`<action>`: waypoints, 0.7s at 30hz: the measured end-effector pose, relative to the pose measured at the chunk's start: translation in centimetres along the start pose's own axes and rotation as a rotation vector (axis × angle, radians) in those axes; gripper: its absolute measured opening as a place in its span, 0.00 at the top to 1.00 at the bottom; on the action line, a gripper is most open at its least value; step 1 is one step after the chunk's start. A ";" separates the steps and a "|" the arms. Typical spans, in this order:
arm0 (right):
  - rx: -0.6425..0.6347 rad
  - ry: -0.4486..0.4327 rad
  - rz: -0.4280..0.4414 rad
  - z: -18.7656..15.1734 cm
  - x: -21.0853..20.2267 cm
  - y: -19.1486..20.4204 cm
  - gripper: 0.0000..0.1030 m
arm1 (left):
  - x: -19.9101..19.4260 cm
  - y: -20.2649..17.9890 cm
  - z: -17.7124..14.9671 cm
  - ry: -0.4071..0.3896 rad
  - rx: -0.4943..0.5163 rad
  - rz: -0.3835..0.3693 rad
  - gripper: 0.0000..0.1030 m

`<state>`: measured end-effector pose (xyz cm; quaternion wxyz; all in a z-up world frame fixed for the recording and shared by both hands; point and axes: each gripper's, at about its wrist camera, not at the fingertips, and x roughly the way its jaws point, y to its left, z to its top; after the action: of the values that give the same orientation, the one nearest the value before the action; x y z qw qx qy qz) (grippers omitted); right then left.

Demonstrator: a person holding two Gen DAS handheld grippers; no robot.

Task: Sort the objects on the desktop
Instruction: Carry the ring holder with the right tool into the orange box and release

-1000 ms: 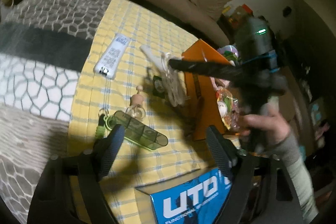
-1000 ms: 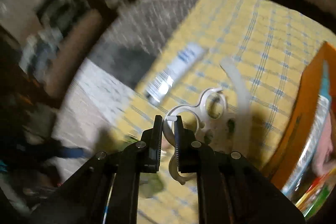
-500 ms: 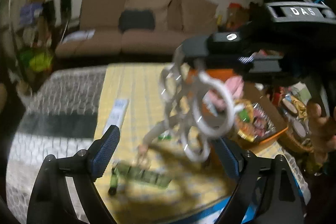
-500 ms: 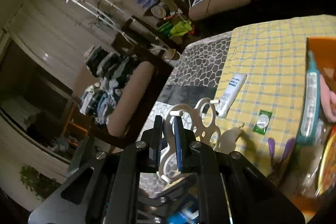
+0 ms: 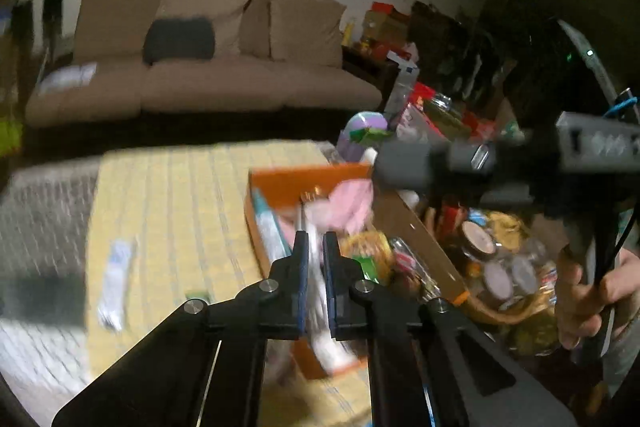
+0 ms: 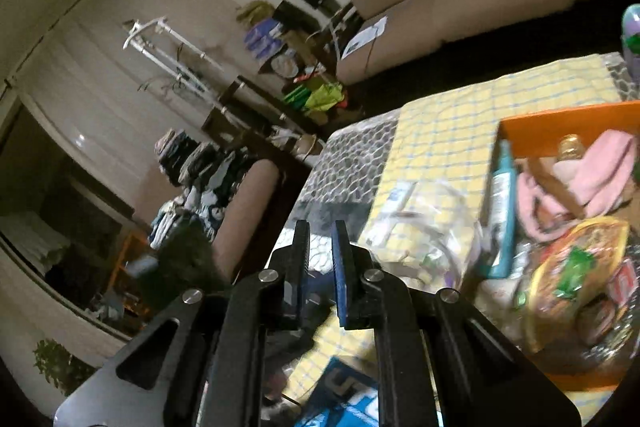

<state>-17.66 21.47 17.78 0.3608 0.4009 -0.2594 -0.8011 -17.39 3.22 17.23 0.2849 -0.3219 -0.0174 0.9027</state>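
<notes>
Above the yellow-checked table [image 6: 440, 115], the right gripper [image 6: 320, 247] hangs with fingers nearly closed on nothing; a blurred white ring piece [image 6: 424, 219] drops beside the orange box [image 6: 568, 123]; left gripper [image 5: 315, 259] fingers likewise near-shut, contents unclear; next, likely fetching the white tube [image 5: 116, 275].

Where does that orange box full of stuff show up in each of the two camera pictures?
Left wrist view: the orange box sits at centre, just beyond the left gripper, on the yellow checked cloth.
Right wrist view: the orange box lies at the right edge, far to the right of the right gripper.
Shared landmark: the pink cloth inside the box, with the teal tube along the box's left wall.
</notes>
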 end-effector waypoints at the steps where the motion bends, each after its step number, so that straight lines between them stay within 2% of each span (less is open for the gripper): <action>1: 0.010 -0.008 -0.006 0.4 -0.4 -0.9 0.89 | 0.5 -0.6 1.0 0.001 0.029 0.017 0.94; 4: 0.044 -0.037 -0.023 1.3 -1.8 -4.0 0.87 | 4.3 -2.5 4.0 0.048 0.117 0.079 0.94; 5: 0.048 -0.035 -0.045 1.3 -2.2 -5.0 0.87 | 6.2 -3.1 4.8 0.088 0.130 0.068 0.94; 8: 0.062 -0.003 -0.135 1.0 -2.8 -8.1 0.85 | 9.1 -4.0 5.1 0.177 0.136 0.075 0.94; 9: 0.069 0.007 -0.147 0.8 -2.9 -8.8 0.80 | 9.5 -3.9 4.9 0.195 0.118 0.067 0.91; 11: 0.084 0.029 -0.202 0.0 -3.2 -11.1 0.74 | 10.1 -2.8 3.8 0.232 0.091 0.082 0.71; 12: 0.089 0.032 -0.209 -0.3 -3.3 -12.0 0.71 | 10.5 -2.2 3.0 0.249 0.088 0.118 0.42; 13: 0.092 0.035 -0.216 -0.7 -3.4 -12.8 0.68 | 10.8 -1.5 2.1 0.256 0.091 0.162 0.33; 15: 0.094 0.039 -0.228 -1.6 -3.5 -14.0 0.65 | 11.4 -0.3 0.5 0.287 0.095 0.181 0.34; 17: 0.086 0.045 -0.218 -2.5 -3.4 -14.5 0.64 | 11.8 1.0 -0.9 0.325 0.056 0.180 0.34; 18: 0.077 0.055 -0.221 -2.8 -3.3 -14.4 0.57 | 11.5 1.4 -1.5 0.330 0.038 0.165 0.33; 19: 0.059 0.069 -0.231 -3.2 -3.0 -14.0 0.46 | 11.1 1.7 -1.9 0.329 0.029 0.162 0.32; 20: 0.038 0.077 -0.239 -3.5 -2.8 -13.6 0.41 | 10.2 2.0 -2.6 0.325 0.023 0.163 0.31; 21: 0.023 0.085 -0.243 -3.6 -2.6 -13.1 0.34 | 9.8 2.3 -3.1 0.323 0.019 0.164 0.24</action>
<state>-18.42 31.01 7.76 0.2671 0.4672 -0.2026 -0.8181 -22.95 6.01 8.70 0.2126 -0.4604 0.0634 0.8595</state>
